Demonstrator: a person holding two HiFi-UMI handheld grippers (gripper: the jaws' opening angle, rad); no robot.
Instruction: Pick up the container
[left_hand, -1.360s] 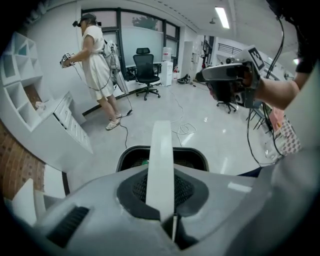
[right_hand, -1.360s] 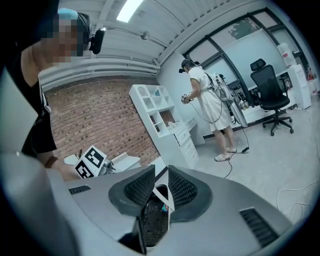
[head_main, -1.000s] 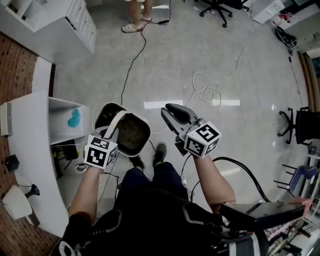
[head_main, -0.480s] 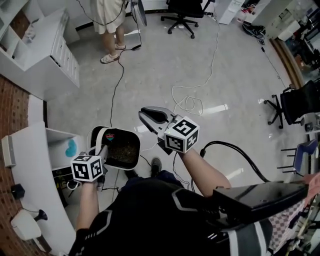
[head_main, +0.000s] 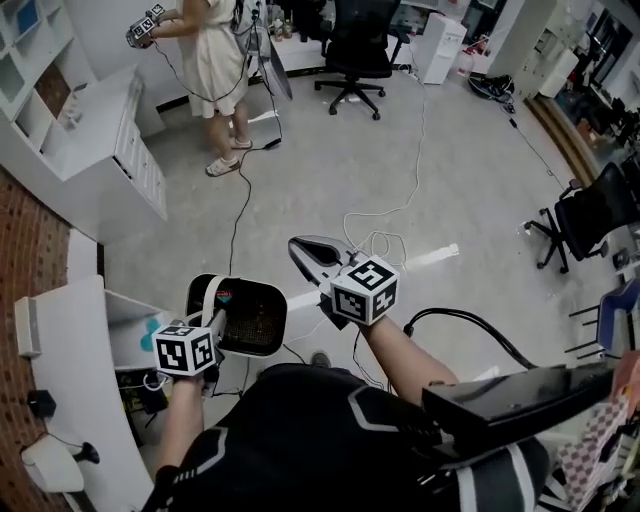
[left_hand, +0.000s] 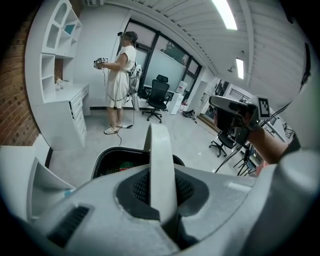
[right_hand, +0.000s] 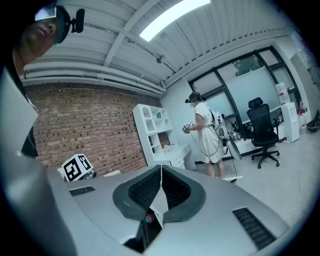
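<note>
The container (head_main: 247, 316) is a black mesh bin with a white rim and a white handle (head_main: 213, 303). It hangs above the floor at the lower left of the head view. My left gripper (head_main: 210, 320) is shut on that handle; in the left gripper view the handle (left_hand: 161, 165) runs up between the jaws, with the container (left_hand: 117, 159) below. My right gripper (head_main: 304, 248) is held in the air to the right of the container, its jaws shut with nothing between them. The right gripper view shows the jaws (right_hand: 159, 187) closed together.
A person in a white dress (head_main: 215, 60) stands at the far left beside a white shelf unit (head_main: 95, 140). Cables (head_main: 400, 205) trail over the grey floor. An office chair (head_main: 355, 45) stands at the back, another chair (head_main: 590, 215) at the right, a white counter (head_main: 60, 400) at my left.
The right gripper's jaws have closed. The head view has tilted up, showing more of the room. The container stays hanging from my left gripper.
</note>
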